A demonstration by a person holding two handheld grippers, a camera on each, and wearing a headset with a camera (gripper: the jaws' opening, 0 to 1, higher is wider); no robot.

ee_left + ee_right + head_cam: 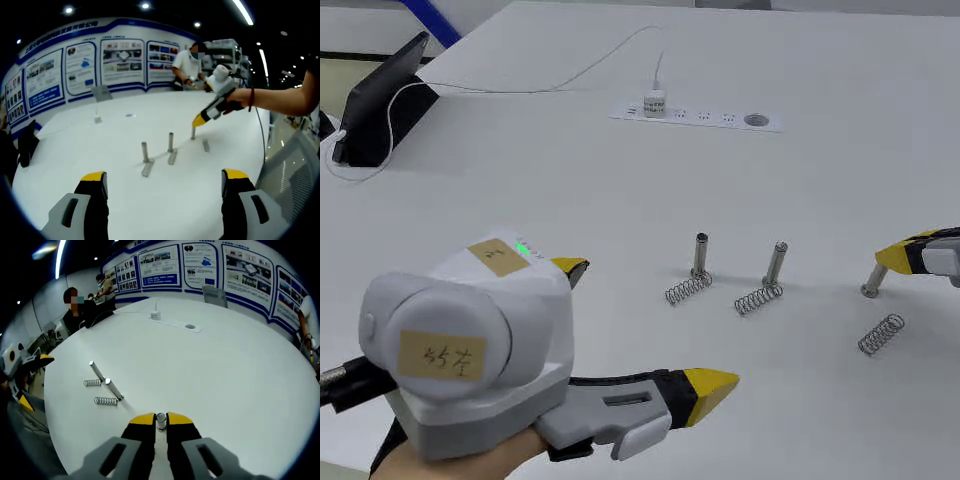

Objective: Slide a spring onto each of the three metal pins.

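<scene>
Table (620, 180): work sat centre-right in the head view.
Left gripper (640, 325): lower left, jaws wide, held nothing, well apart from the parts.
Right gripper (895, 258): right edge, jaws clamped on the tilted right pin (873, 280).
Left pin (701, 253) and middle pin (776, 262) stood near upright and bare.
Left spring (688, 289) and middle spring (758, 298) lay flat at their pins' bases.
Right spring (881, 334) lay flat just below the held pin, long axis running lower left to upper right.
My read: only the left gripper was free. That spring sat across the frame to its right; the left spring was nearer.
</scene>
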